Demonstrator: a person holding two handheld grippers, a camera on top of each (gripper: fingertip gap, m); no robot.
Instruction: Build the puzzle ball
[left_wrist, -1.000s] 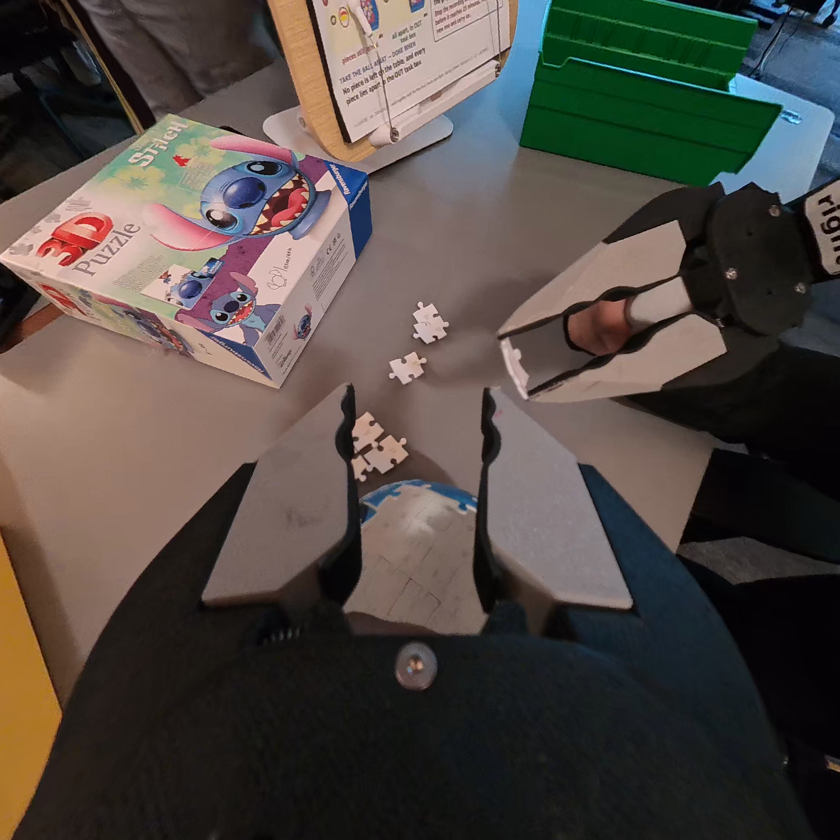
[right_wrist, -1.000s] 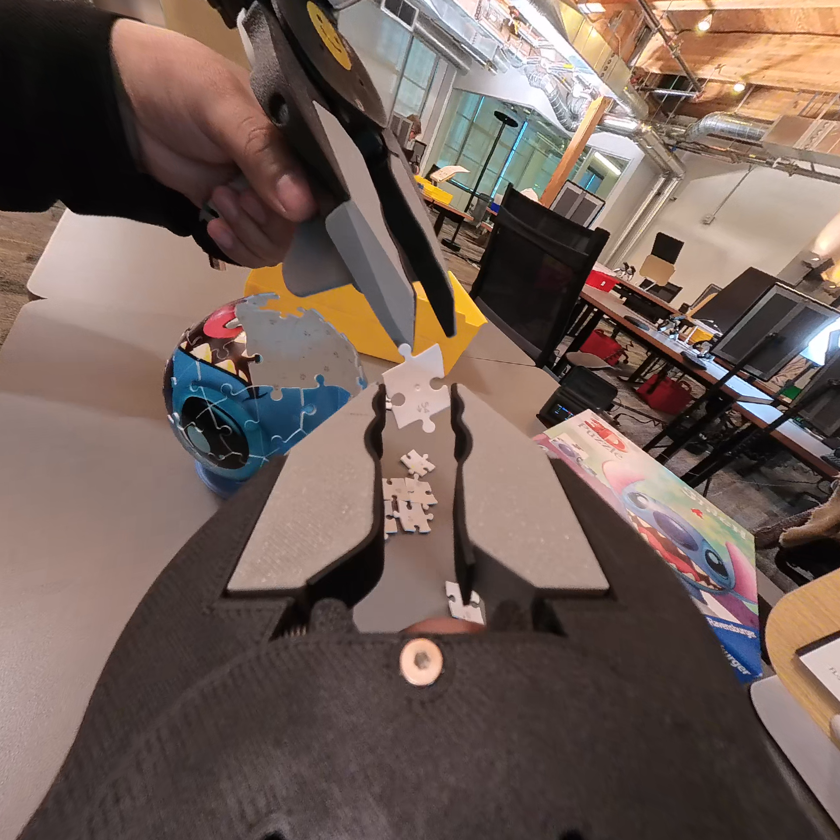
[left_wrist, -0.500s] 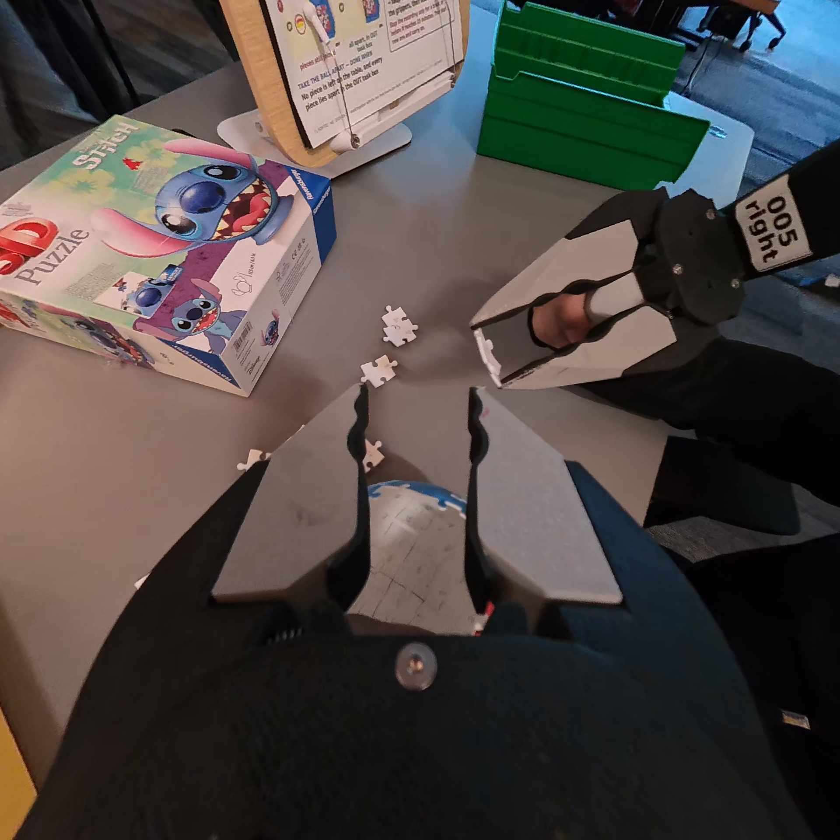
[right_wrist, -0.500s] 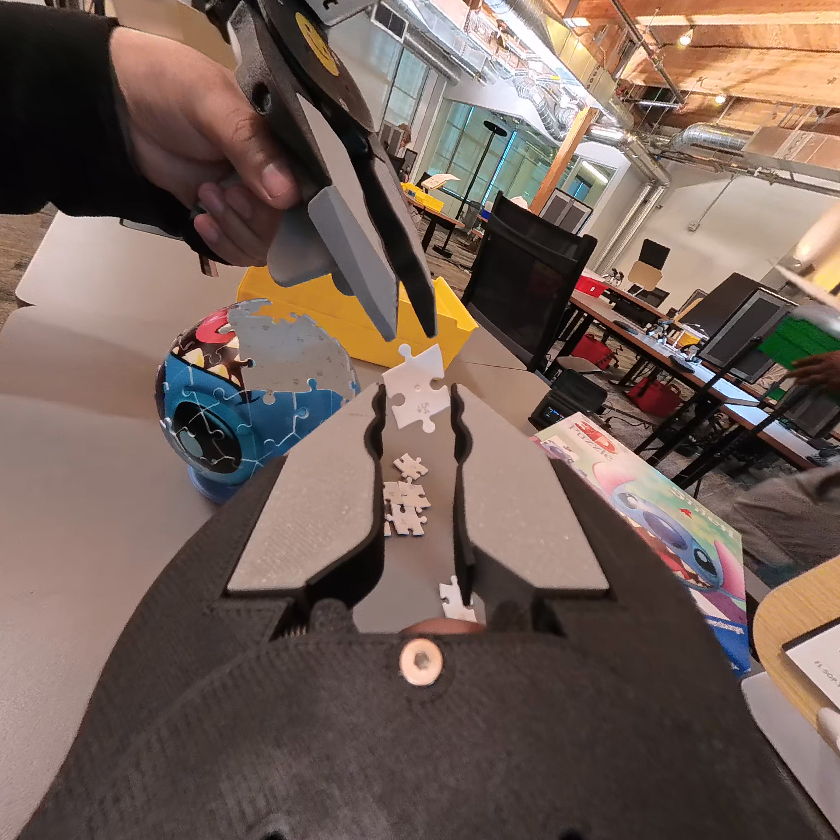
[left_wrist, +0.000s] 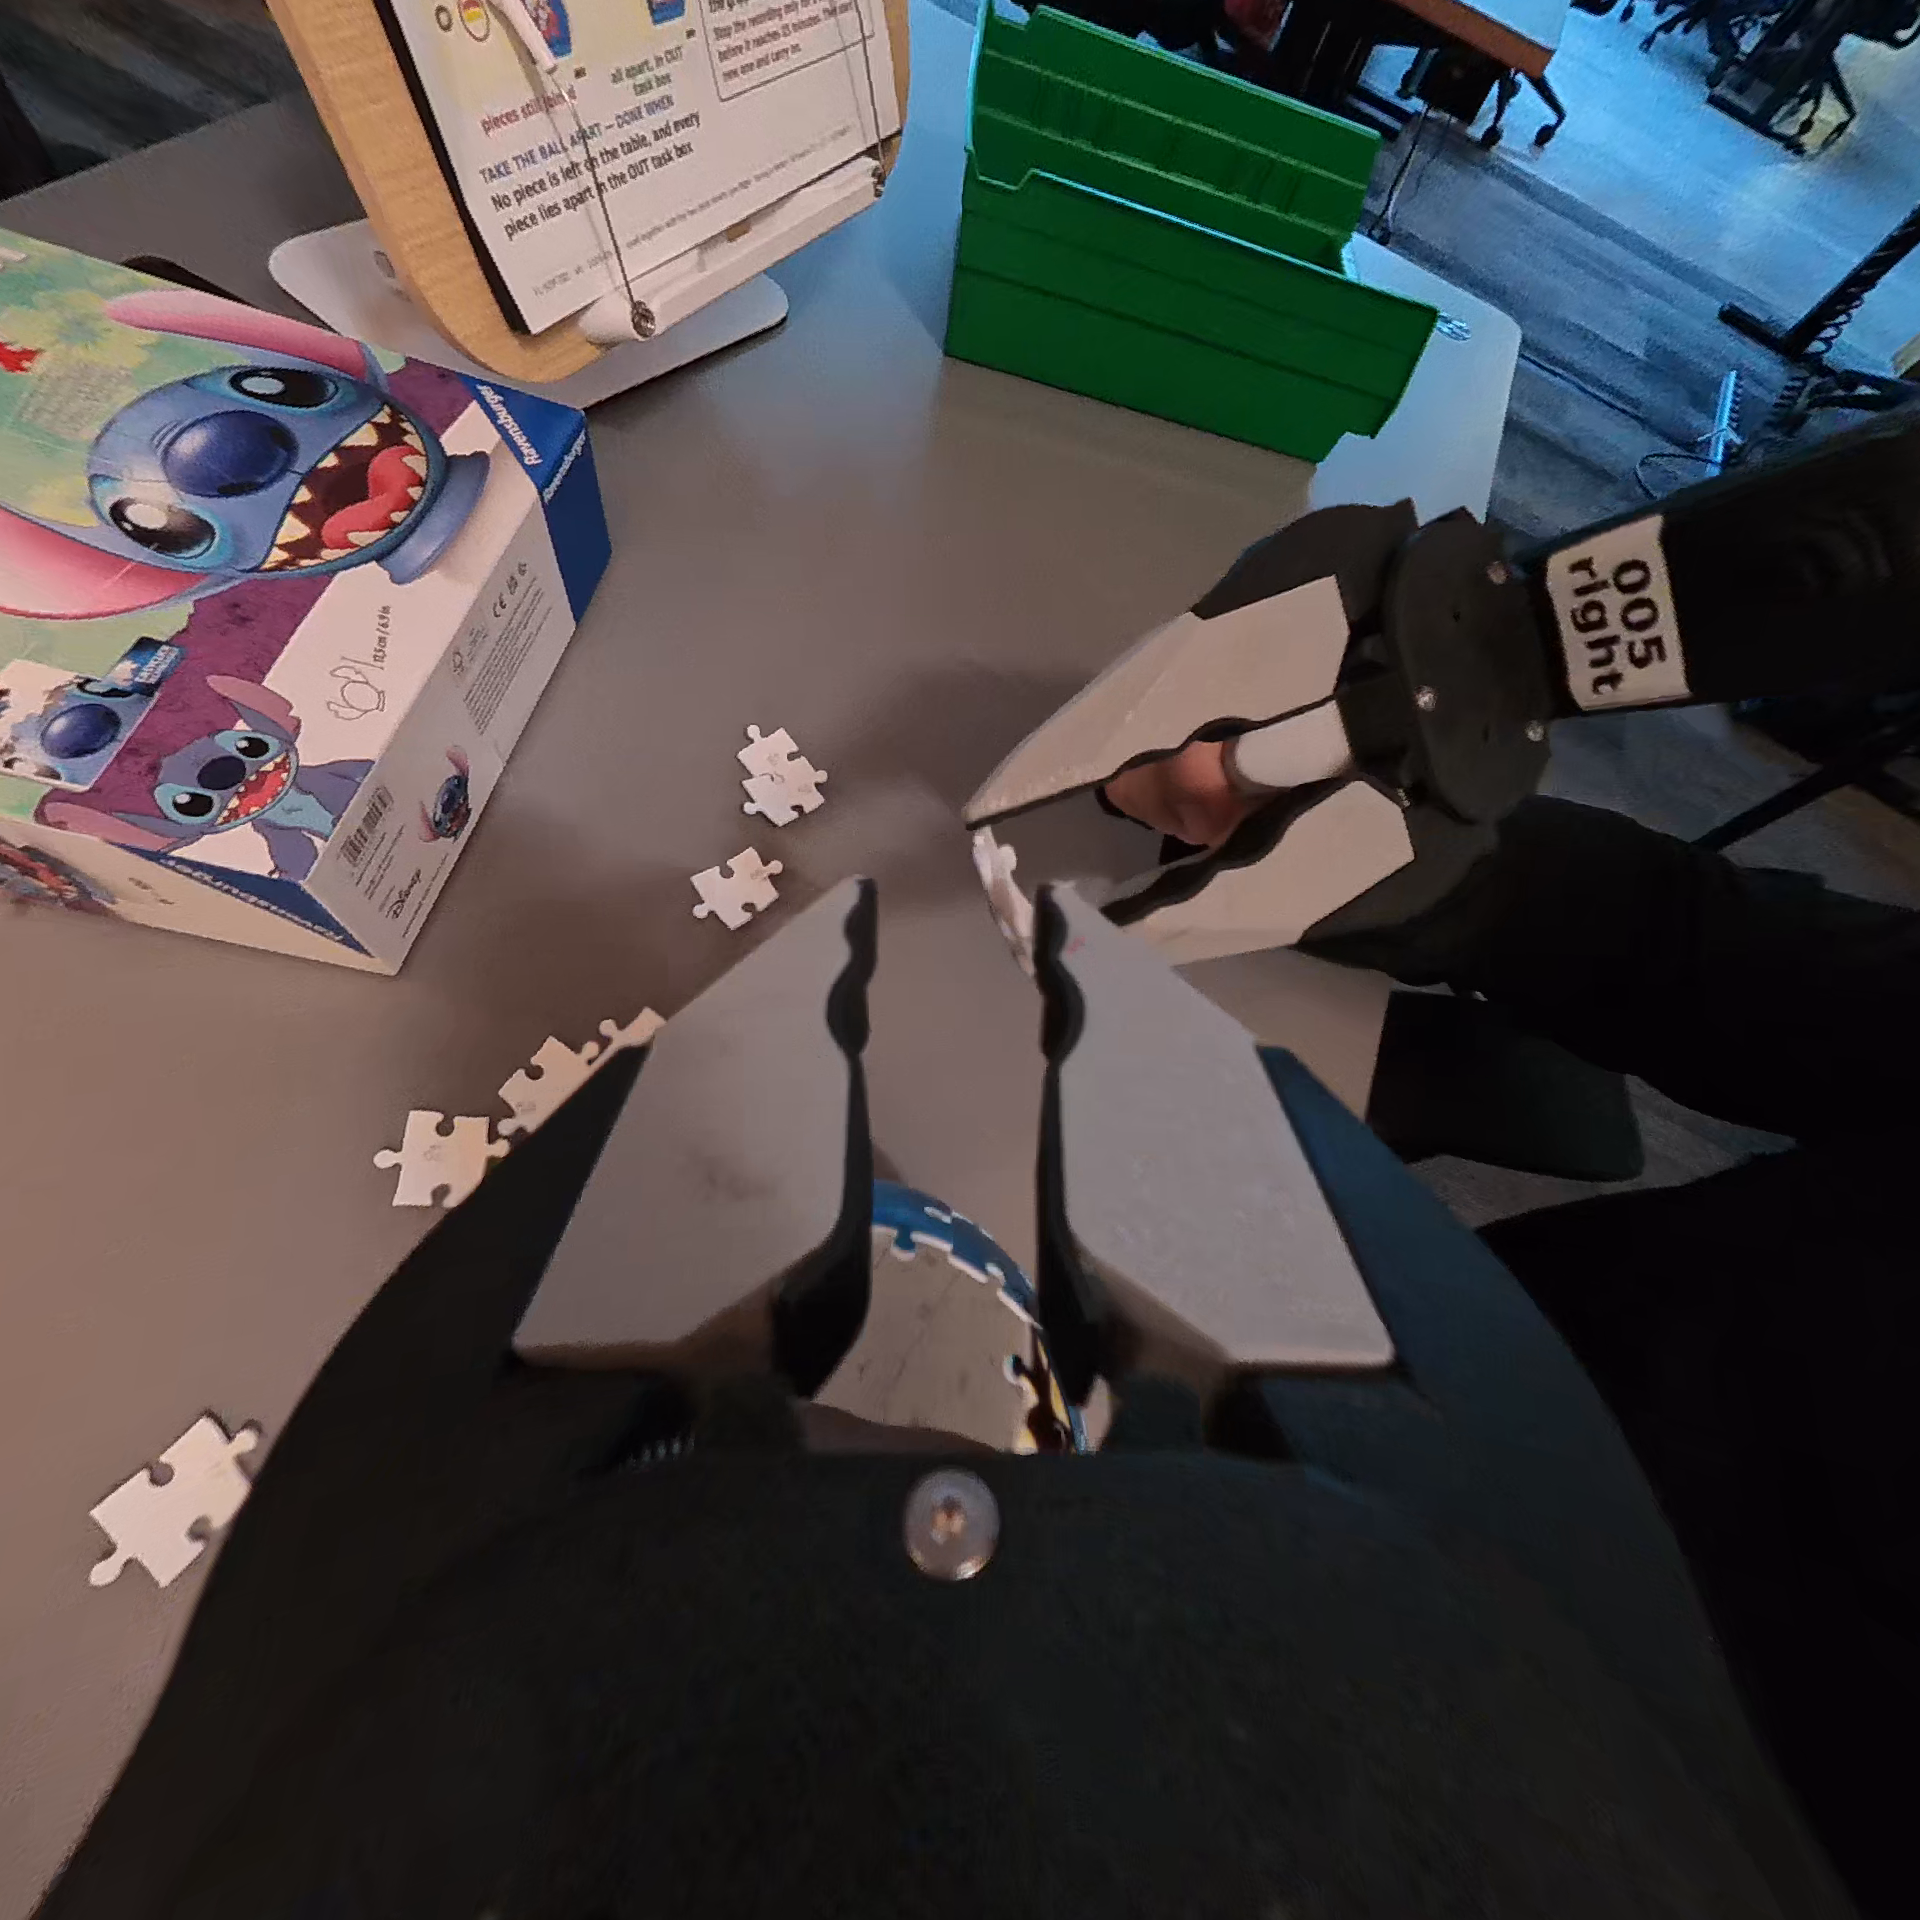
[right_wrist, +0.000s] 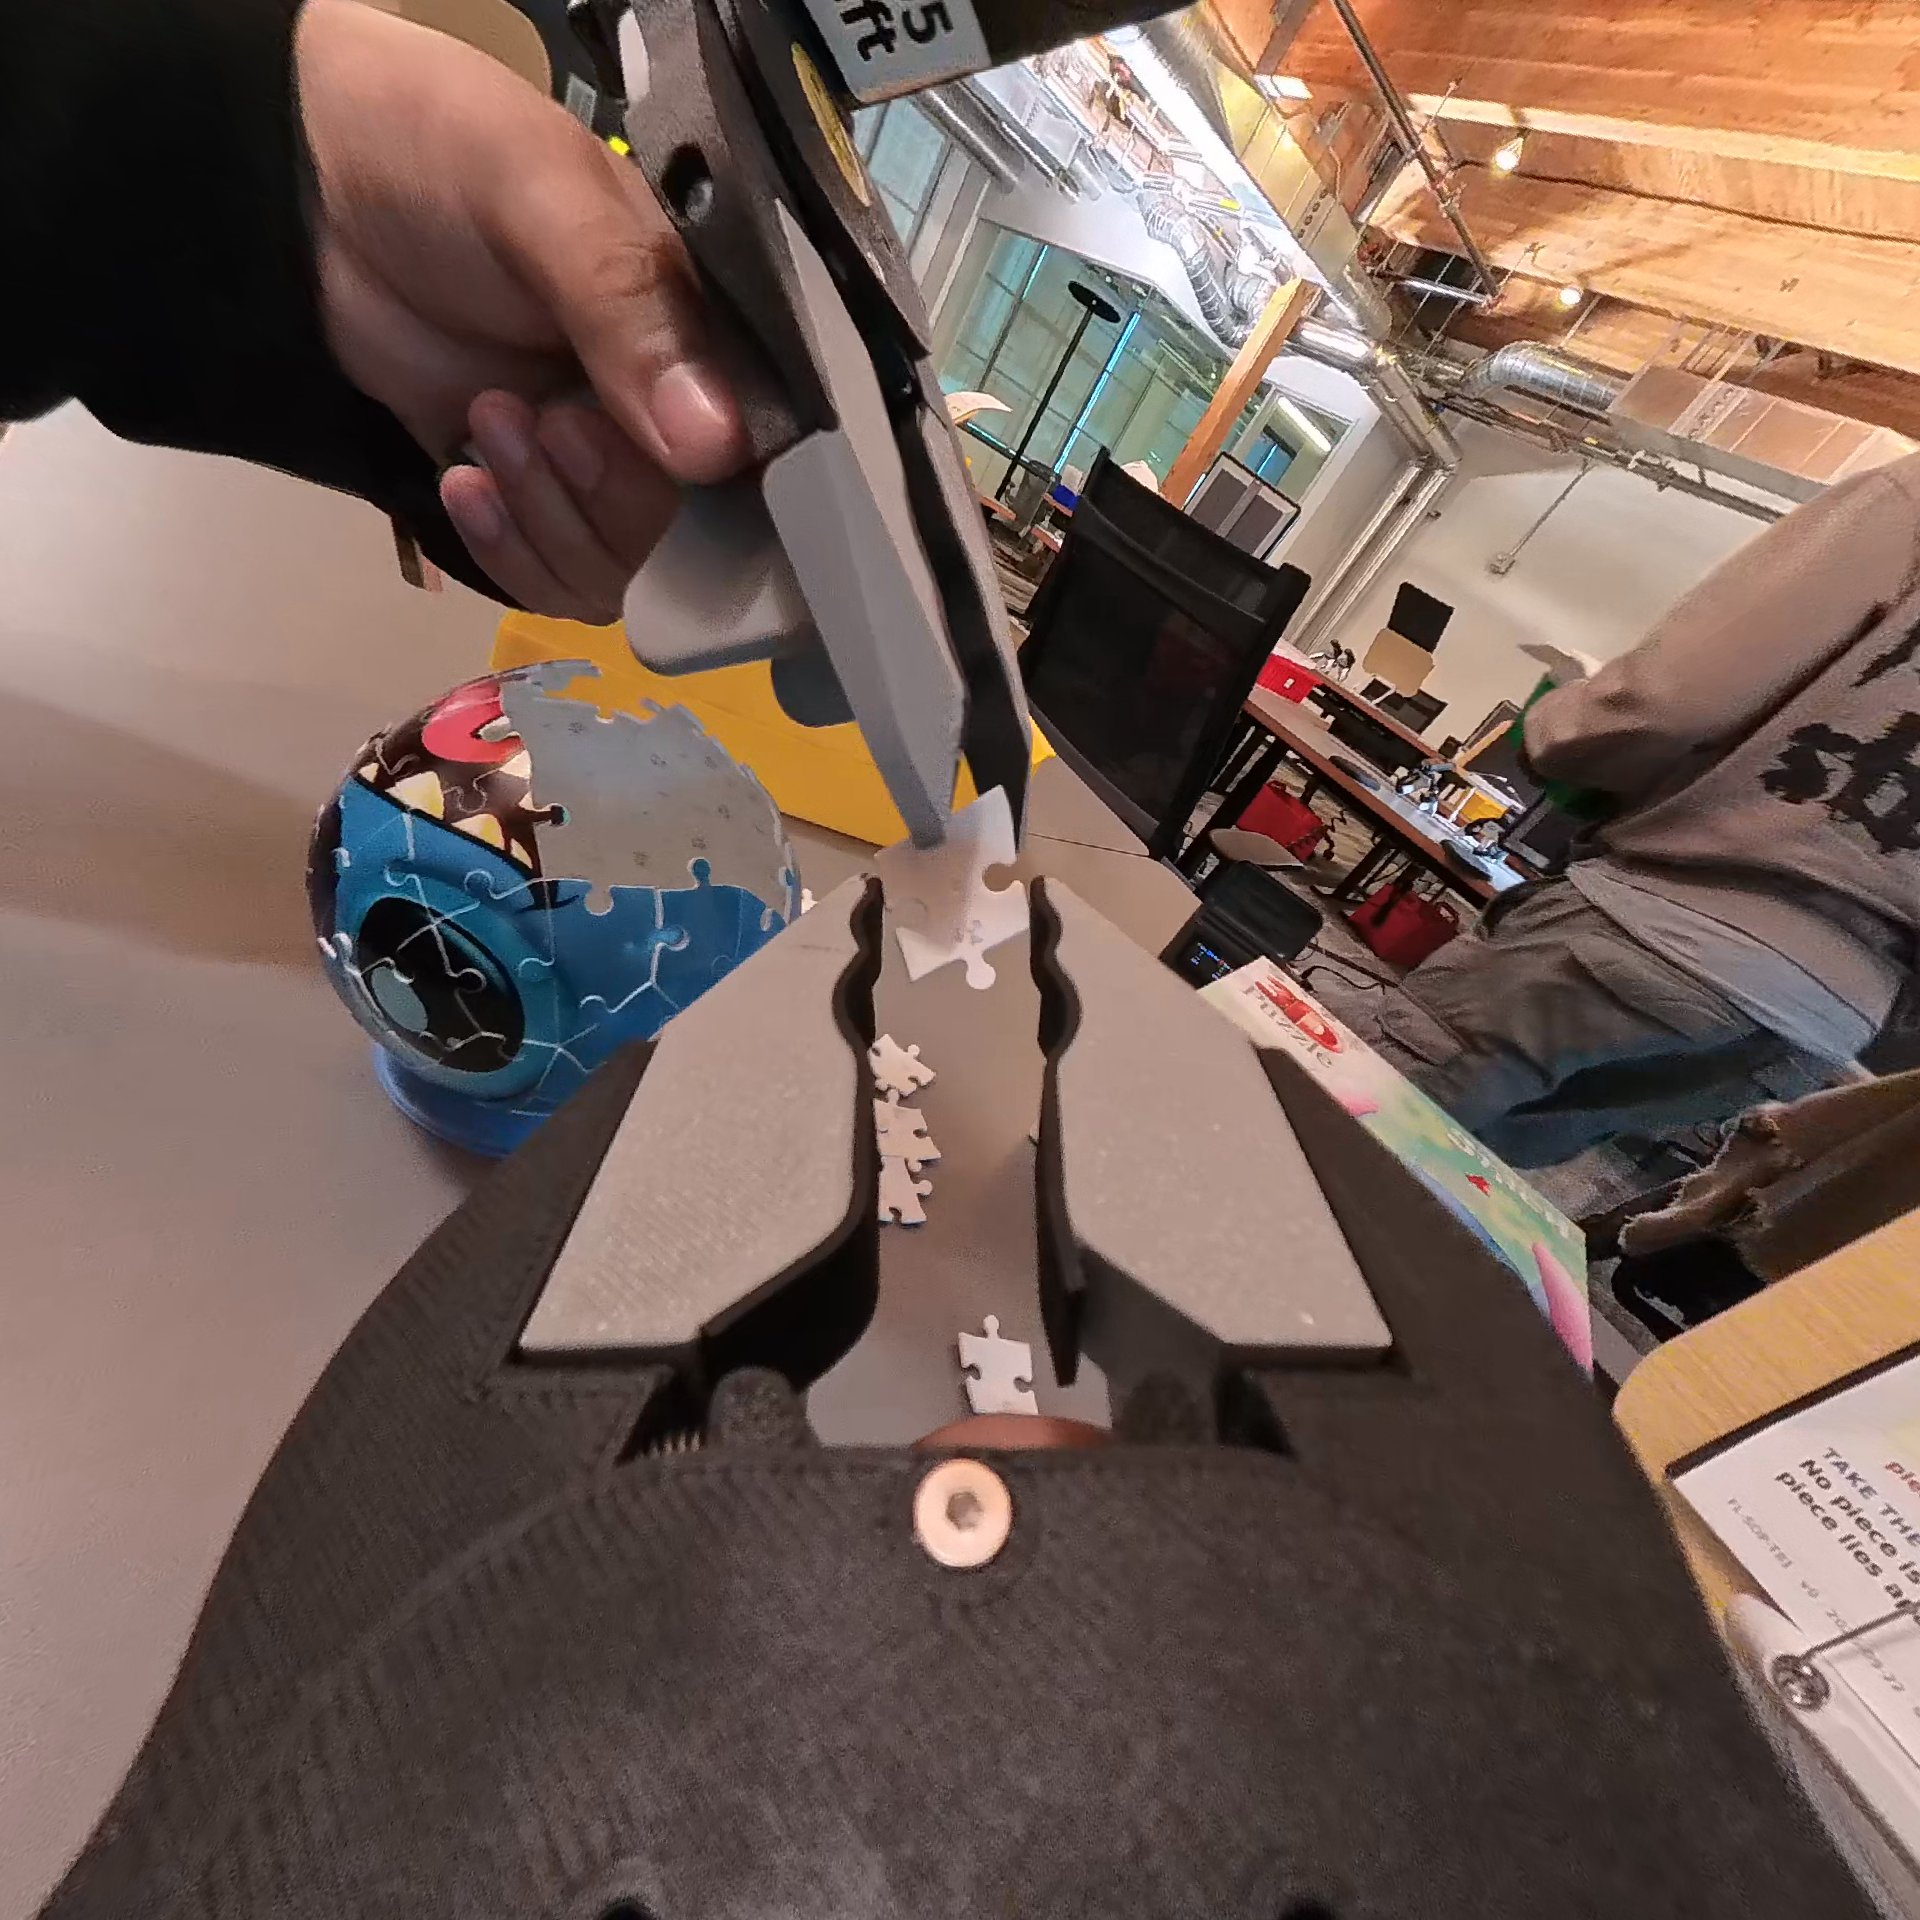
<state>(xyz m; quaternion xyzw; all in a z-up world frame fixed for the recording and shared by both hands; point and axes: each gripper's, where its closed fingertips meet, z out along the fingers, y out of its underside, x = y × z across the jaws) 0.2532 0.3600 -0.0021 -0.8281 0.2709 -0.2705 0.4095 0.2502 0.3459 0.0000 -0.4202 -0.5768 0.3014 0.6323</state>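
Observation:
The partly built puzzle ball (right_wrist: 499, 914), blue with a grey open patch on top, stands on a blue base on the table. It also shows between my left fingers in the left wrist view (left_wrist: 956, 1309). My right gripper (right_wrist: 954, 885) is shut on a white puzzle piece (right_wrist: 951, 920) by its edges and holds it in the air to the right of the ball. My left gripper (left_wrist: 951, 899) is open a narrow gap. Its tips come down over the top corner of that piece (left_wrist: 1000, 883), which lies against its right fingertip.
Loose white pieces (left_wrist: 779, 774) lie scattered on the grey table (left_wrist: 831, 520), some under my right gripper (right_wrist: 904, 1132). The puzzle box (left_wrist: 260, 644) lies at left, and behind it is an instruction stand (left_wrist: 623, 156). A green bin (left_wrist: 1174, 260) stands at the back, a yellow bin (right_wrist: 748, 748) behind the ball. A person (right_wrist: 1714, 779) sits beyond the table.
My left gripper has come down onto the piece held by my right gripper, and its jaws have narrowed. The right gripper has kept hold of the piece. The ball has not moved.

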